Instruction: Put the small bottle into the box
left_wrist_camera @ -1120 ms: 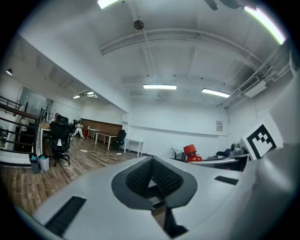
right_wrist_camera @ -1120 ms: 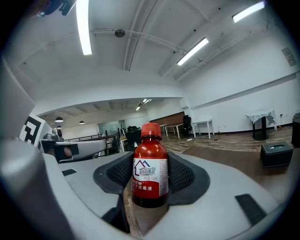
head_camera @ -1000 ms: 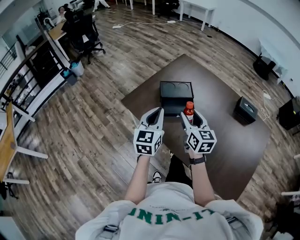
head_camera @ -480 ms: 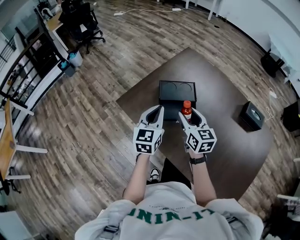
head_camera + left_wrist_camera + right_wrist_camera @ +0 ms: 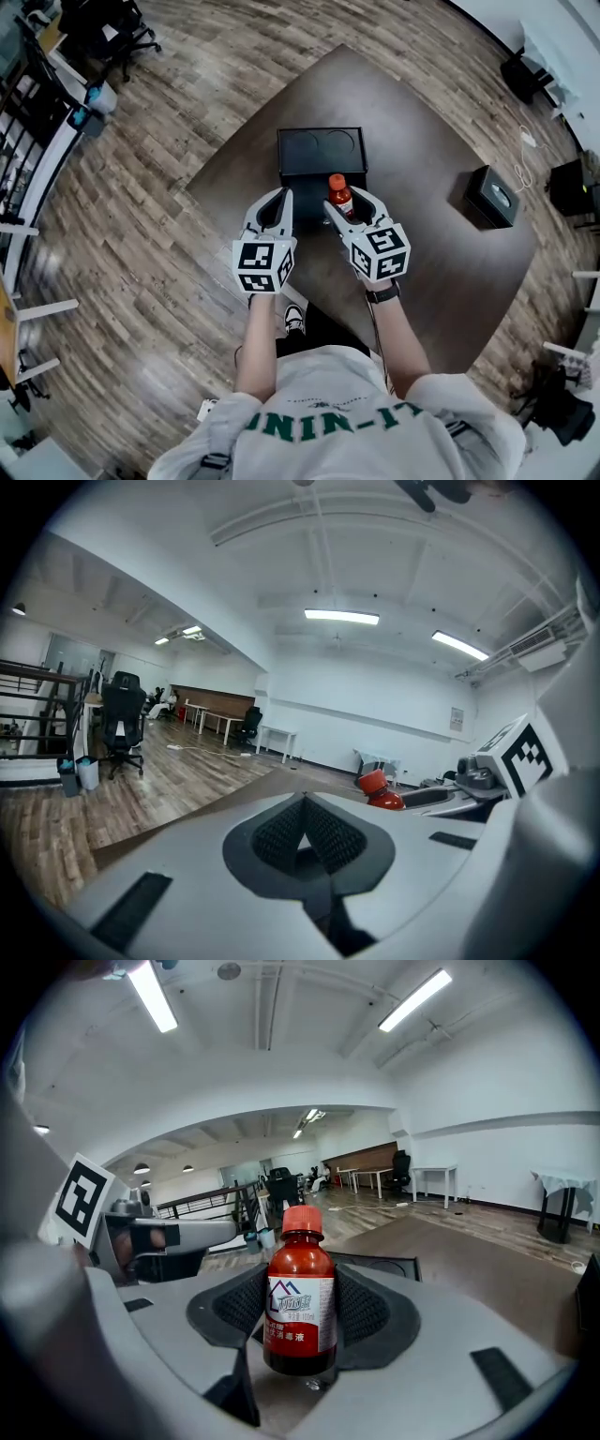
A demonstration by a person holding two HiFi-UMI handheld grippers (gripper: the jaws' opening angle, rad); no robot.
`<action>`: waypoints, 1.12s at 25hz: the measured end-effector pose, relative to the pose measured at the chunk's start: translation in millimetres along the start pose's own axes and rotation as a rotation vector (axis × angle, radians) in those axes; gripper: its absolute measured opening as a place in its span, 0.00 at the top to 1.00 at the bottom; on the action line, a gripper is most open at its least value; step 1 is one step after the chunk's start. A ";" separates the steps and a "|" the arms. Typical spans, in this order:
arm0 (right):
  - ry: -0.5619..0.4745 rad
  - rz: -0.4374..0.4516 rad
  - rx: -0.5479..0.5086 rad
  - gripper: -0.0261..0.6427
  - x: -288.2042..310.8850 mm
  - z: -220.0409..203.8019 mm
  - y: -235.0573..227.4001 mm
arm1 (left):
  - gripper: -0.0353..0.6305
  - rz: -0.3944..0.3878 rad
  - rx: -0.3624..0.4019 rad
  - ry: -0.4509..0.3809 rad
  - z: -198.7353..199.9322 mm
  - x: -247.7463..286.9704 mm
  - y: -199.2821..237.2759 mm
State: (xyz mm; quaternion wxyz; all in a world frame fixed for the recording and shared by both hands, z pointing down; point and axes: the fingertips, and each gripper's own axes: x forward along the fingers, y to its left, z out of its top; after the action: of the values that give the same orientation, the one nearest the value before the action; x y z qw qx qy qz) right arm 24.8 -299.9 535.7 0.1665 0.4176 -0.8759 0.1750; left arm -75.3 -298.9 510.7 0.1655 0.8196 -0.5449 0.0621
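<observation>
Right gripper point(image 5: 347, 206) is clamping the small bottle point(image 5: 300, 1288) across its label, a pad pressing each side. The bottle is standing upright with its red cap up. It's hanging at the near side of the box point(image 5: 309, 183); I can't tell whether it's over the rim or short of it. The box is sitting open near the table's point(image 5: 422, 141) left corner. Left gripper point(image 5: 302, 834) is idling alongside, jaws pinched together on nothing.

Risks as I'm reading it:
- The pads are gripping a smooth round body, so any hand tilt is inviting a slip or twist.
- Coming in low or off-centre is risking the bottle base clipping the near wall and shoving the box along the table.
- Letting go too high is risking a bounce and a tip-over inside.
</observation>
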 end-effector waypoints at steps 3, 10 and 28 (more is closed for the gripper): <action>0.045 0.020 -0.036 0.61 13.1 -12.4 -11.3 | 0.93 -0.015 -0.011 0.026 -13.6 15.3 2.7; 0.200 0.102 -0.163 0.61 42.2 -42.7 -24.3 | 0.93 -0.027 -0.011 0.062 -35.1 43.4 10.1; 0.591 0.415 -0.737 0.61 101.1 -131.7 -47.1 | 0.93 0.018 -0.036 0.104 -64.8 65.2 36.3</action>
State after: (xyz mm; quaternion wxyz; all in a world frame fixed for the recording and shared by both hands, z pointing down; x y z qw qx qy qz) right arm 20.9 -337.0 704.2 0.5047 0.0813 -0.8594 -0.0055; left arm -77.3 -346.6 597.2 0.2079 0.8071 -0.5441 0.0964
